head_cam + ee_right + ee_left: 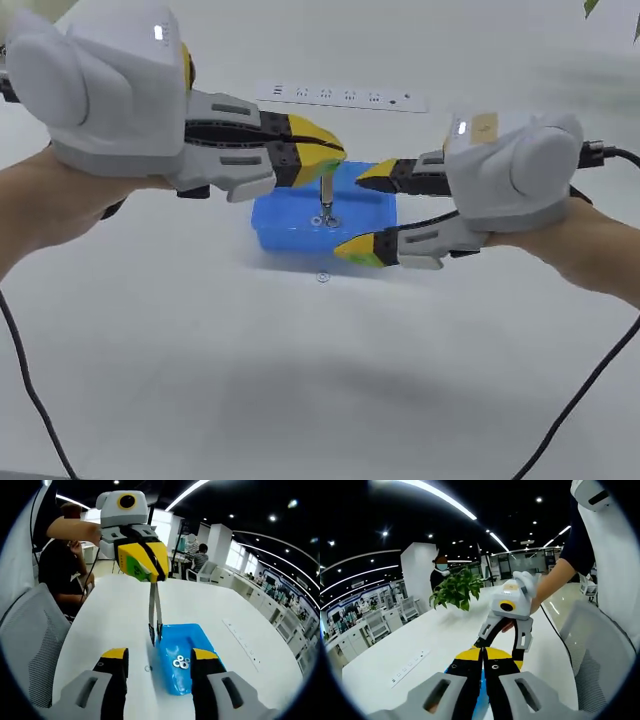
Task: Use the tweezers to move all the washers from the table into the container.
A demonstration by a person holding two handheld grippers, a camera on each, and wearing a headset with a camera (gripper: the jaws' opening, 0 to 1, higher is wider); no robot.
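A blue container [275, 225] sits mid-table with several washers [322, 220] inside it. My left gripper [330, 155] is shut on metal tweezers [326, 195], which hang tips-down over the container. The right gripper view shows the same tweezers [154, 610] at the near-left rim of the container [185, 635], with washers [181, 662] on its floor. One loose washer [322, 277] lies on the table in front of the container, and the right gripper view also shows this washer [147, 668]. My right gripper [358, 212] stands open beside the container, nothing between its jaws. I cannot tell whether the tweezers hold a washer.
A white power strip [340, 97] lies at the far side of the table. Black cables [25, 380] trail off both grippers over the table edge. A grey chair [30, 640] stands by the table. A potted plant [457, 590] stands at the table's end.
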